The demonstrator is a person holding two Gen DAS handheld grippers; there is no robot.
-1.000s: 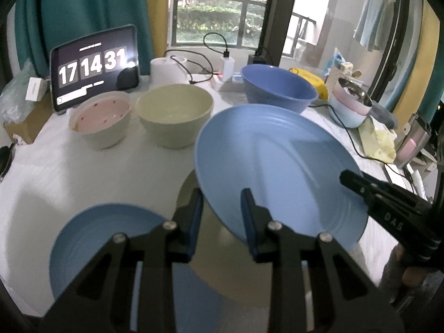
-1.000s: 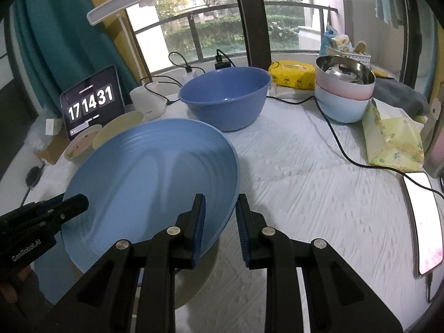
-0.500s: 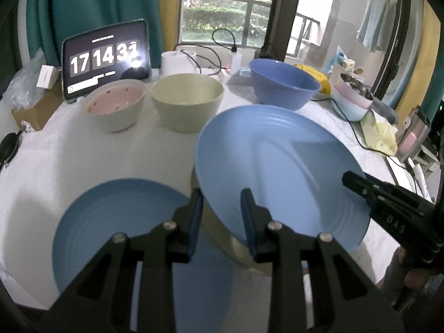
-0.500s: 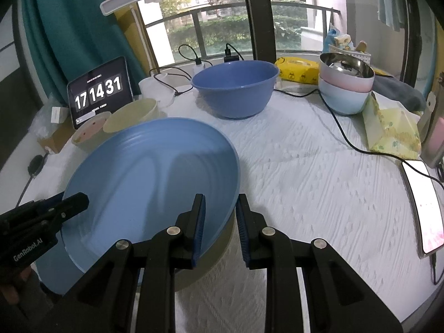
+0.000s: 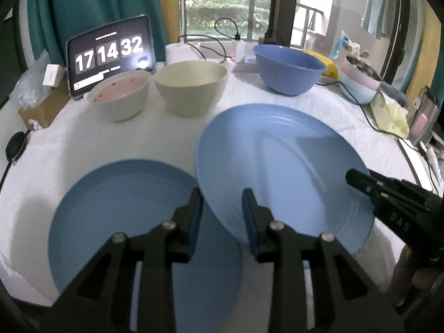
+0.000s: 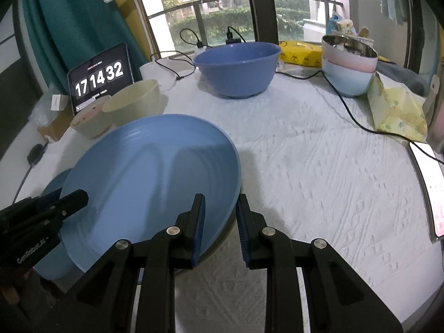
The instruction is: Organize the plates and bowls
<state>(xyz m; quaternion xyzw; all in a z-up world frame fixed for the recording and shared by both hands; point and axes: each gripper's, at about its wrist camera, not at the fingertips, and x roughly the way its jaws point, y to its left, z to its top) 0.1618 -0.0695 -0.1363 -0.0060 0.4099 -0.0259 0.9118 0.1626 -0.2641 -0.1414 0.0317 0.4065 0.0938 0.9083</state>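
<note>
Lower now, blue plate (image 5: pixel 277 166) rim between both grippers' jaws.

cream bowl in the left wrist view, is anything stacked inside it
No, the cream bowl stands by itself on the table beside the pink-lined bowl, and its visible inside looks bare.

Soft daylight enters from the window (image 6: pixel 222 14) behind the tabletop (image 6: pixel 319 166), leaving the near side dimmer with soft shadows under the plate (image 5: pixel 277 166). The clock tablet (image 5: pixel 111 52) glares slightly. Fisheye bending darkens the corners; plates look faintly blurred.
</note>
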